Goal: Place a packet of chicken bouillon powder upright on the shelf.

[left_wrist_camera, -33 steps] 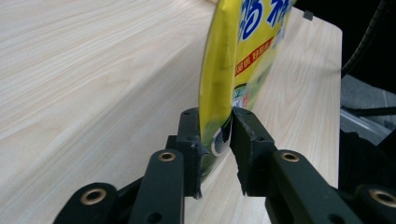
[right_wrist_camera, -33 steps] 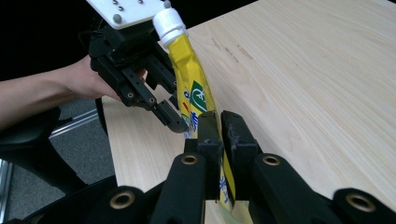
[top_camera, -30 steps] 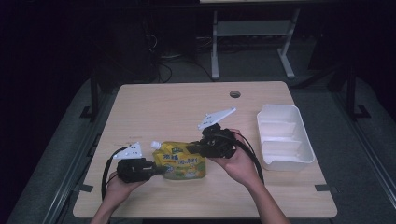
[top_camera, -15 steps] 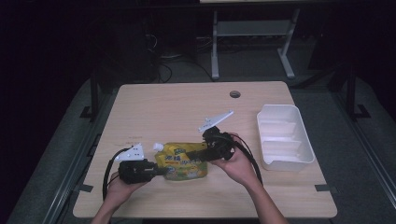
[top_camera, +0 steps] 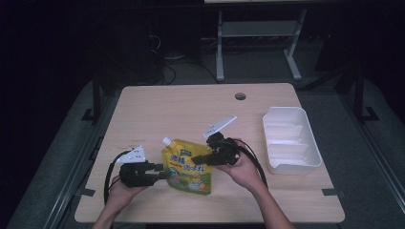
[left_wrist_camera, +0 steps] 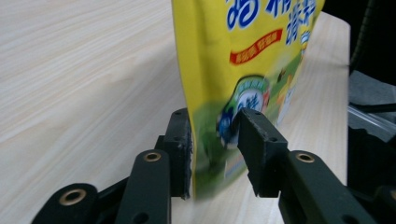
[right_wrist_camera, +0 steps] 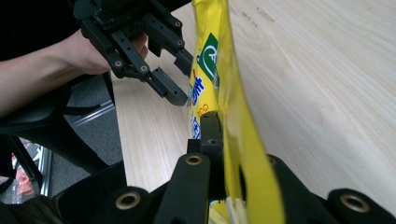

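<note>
Pinching the yellow spouted pouch (top_camera: 187, 166) between its fingers, the right gripper (top_camera: 206, 159) grips the pouch's right side over the near middle of the wooden surface (top_camera: 191, 109); in the right gripper view the black fingers (right_wrist_camera: 210, 135) are clenched flat on the pouch's thin edge (right_wrist_camera: 233, 140), having just been closing on it. The pouch is lifted at that side, its white cap (top_camera: 165, 141) pointing toward the far left, its printed face turned up toward the high view. At the pouch's left edge sits the left gripper (top_camera: 162, 175), held in the person's left hand (top_camera: 119, 188). In the left gripper view the lower edge of the pouch (left_wrist_camera: 224, 116) hangs between the two fingers (left_wrist_camera: 254, 140); they have just been opening, and a gap shows between the right-hand finger and the foil, while the left-hand finger lies close against it, so this gripper has let go with the pouch still standing between its fingers. The right gripper view also shows the left gripper (right_wrist_camera: 180, 79) farther off, its fingers spread on either side of the pouch. The person's right hand (top_camera: 239, 167) wraps the right gripper from behind. A white plastic tray (top_camera: 305, 143) stands well apart at the right side of the surface, and a small round cable hole (top_camera: 240, 96) lies near the far edge.
</note>
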Demonstrator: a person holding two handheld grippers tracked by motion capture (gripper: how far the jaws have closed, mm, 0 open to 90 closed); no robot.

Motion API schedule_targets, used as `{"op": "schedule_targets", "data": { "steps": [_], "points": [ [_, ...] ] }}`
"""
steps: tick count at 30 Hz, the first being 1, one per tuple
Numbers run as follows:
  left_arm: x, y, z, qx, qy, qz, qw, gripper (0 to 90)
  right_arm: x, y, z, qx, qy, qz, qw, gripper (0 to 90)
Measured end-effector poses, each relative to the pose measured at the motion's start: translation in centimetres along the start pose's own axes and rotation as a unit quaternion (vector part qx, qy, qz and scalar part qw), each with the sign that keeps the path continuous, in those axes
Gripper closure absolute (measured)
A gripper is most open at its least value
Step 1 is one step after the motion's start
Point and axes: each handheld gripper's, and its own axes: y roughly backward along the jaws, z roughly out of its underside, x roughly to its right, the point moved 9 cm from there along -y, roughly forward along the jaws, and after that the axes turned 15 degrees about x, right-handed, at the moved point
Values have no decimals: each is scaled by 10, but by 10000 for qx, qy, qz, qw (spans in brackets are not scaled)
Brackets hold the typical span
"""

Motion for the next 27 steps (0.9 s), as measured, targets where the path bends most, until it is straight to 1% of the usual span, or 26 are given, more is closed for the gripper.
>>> {"op": "schedule_targets", "data": {
  "steps": [1, 3, 4, 6, 7, 9, 10, 11, 12, 14, 15, 17, 20, 22, 23, 25, 26, 27],
  "points": [
    [-2, 1, 1, -14, -21, -33, 10000, 631, 1, 2, -1, 17, 7, 25, 10000, 886],
    [-5, 2, 2, -32, 4, -89, 10000, 614, 3, 10, -5, 34, 39, 111, 9999, 886],
    [-8, 3, 3, -28, 23, -150, 9999, 611, 4, 14, -7, 32, 65, 142, 9999, 886],
    [-9, 4, 3, -20, 48, -169, 9998, 604, 6, 23, -11, 28, 110, 204, 9997, 886],
    [-10, 5, 3, -9, 52, -185, 9998, 604, 6, 23, -11, 28, 110, 204, 9997, 886],
    [-12, 6, 3, 5, 63, -218, 9997, 601, 9, 32, -16, 53, 130, 259, 9996, 887],
    [-12, 7, 3, 0, 67, -235, 9997, 597, 13, 43, -20, 97, 115, 336, 9993, 889],
    [-13, 7, 3, 18, 81, -244, 9997, 597, 13, 43, -20, 97, 115, 336, 9993, 889],
    [-13, 8, 3, -3, 72, -244, 9997, 596, 14, 47, -21, 103, 113, 362, 9992, 890],
    [-14, 8, 5, -41, 62, -260, 9996, 593, 21, 61, -23, 124, 83, 435, 9989, 894],
    [-14, 8, 5, -41, 62, -260, 9996, 593, 21, 61, -23, 124, 83, 435, 9989, 894],
    [-15, 8, 6, -58, 75, -270, 9996, 591, 25, 68, -24, 142, 32, 445, 9989, 894],
    [-15, 9, 8, -69, 73, -287, 9995, 590, 28, 77, -26, 238, -23, 384, 9990, 895],
    [-16, 10, 9, -70, 94, -303, 9995, 583, 31, 84, -30, 321, -23, 330, 9989, 895],
    [-19, 11, 10, -88, 115, -347, 9993, 580, 32, 87, -31, 337, -29, 321, 9989, 895],
    [-20, 12, 10, -81, 147, -364, 9992, 571, 35, 92, -34, 345, -25, 300, 9989, 895],
    [-23, 14, 11, -64, 187, -411, 9990, 568, 37, 95, -35, 356, 10, 298, 9989, 895],
    [-23, 14, 11, -64, 187, -411, 9990, 564, 37, 95, -35, 356, 10, 298, 9989, 895]
  ]
}}
